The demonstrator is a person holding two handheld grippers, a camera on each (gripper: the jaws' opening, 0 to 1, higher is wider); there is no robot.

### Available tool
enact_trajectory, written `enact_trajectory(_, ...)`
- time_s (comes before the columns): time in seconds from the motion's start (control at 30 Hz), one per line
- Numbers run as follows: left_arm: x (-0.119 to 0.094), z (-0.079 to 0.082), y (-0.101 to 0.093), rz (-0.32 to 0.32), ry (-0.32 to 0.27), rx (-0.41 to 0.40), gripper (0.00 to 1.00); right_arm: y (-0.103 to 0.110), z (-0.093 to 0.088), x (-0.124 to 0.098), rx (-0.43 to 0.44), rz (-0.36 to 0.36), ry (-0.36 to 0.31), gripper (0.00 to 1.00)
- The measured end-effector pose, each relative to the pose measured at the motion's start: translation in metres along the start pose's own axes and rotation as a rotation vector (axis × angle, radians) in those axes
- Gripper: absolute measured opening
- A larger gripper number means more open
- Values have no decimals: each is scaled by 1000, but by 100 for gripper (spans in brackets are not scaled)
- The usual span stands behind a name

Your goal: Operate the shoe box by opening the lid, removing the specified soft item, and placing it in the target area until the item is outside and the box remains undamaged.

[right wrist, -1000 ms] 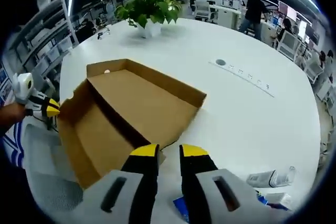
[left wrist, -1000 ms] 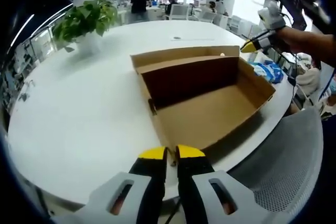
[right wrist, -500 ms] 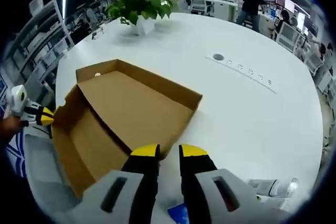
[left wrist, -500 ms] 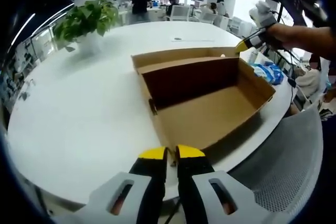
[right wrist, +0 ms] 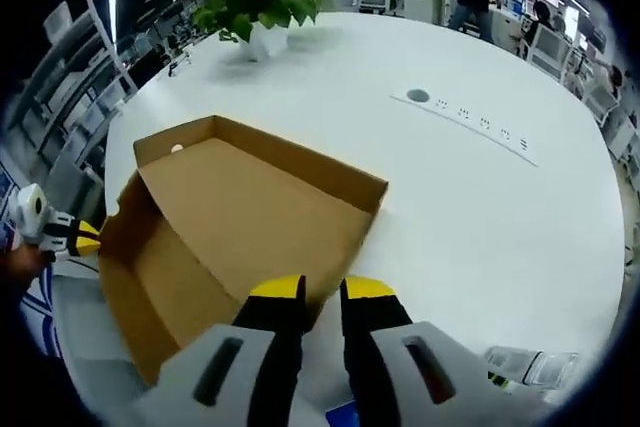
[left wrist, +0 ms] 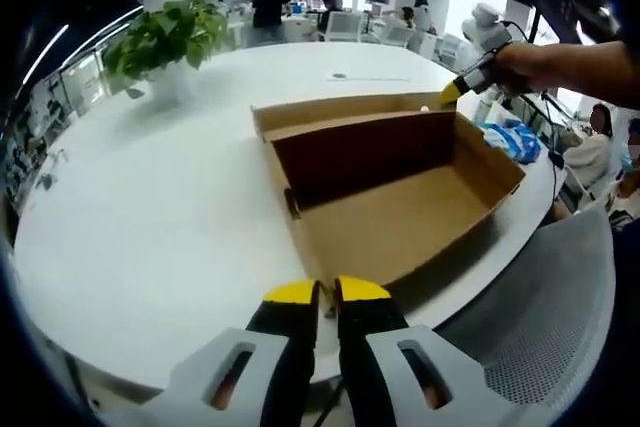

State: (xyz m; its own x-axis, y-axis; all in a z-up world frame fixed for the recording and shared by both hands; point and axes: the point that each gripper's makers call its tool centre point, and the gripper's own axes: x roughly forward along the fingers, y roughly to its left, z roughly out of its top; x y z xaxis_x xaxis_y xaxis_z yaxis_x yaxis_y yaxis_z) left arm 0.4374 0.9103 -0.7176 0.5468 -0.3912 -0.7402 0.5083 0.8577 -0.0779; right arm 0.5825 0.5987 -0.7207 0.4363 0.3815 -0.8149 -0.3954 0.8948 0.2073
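**Right gripper lifts above the open shoe box**

Since a second ago the right gripper (left wrist: 452,93) has risen and drawn toward the far right corner of the shoe box (left wrist: 400,212), seen from the left gripper view; the right gripper view now looks down on more of the box's upright lid (right wrist: 255,207). Left gripper (left wrist: 326,292) has not shifted: its yellow tips sit almost together at the box's near corner, and whether they pinch the cardboard wall cannot be told.

One shoe box lies open at the tabletop's (left wrist: 170,197) near edge, its lid standing up along the far side. Its floor looks bare brown cardboard; no soft item can be made out inside. In its own view the right gripper's jaws are slightly apart, gripping nothing, hovering above the lid's edge. One potted plant (left wrist: 165,37) stands near the tabletop's far left edge. One row of sockets (right wrist: 470,122) is set into the tabletop beyond the box. Blue and white packets (left wrist: 508,135) lie at the right edge, partly hidden behind the box wall. One mesh chair (left wrist: 545,312) is cut off at lower right.
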Motion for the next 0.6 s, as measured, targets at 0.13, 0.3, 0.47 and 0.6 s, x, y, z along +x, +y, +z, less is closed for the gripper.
enact_trajectory(0.13,0,0,0,2,-1,-2,3,-6,1,6,43,-2,19,11)
enact_trajectory(0.3,0,0,-1,0,-6,-4,3,-10,6,14,69,-8,31,11)
enact_trajectory(0.47,-1,0,0,-2,-13,-8,3,-13,8,22,60,-20,55,11)
enact_trajectory(0.6,-1,0,-1,-6,-15,-7,3,-17,11,26,71,-25,60,10)
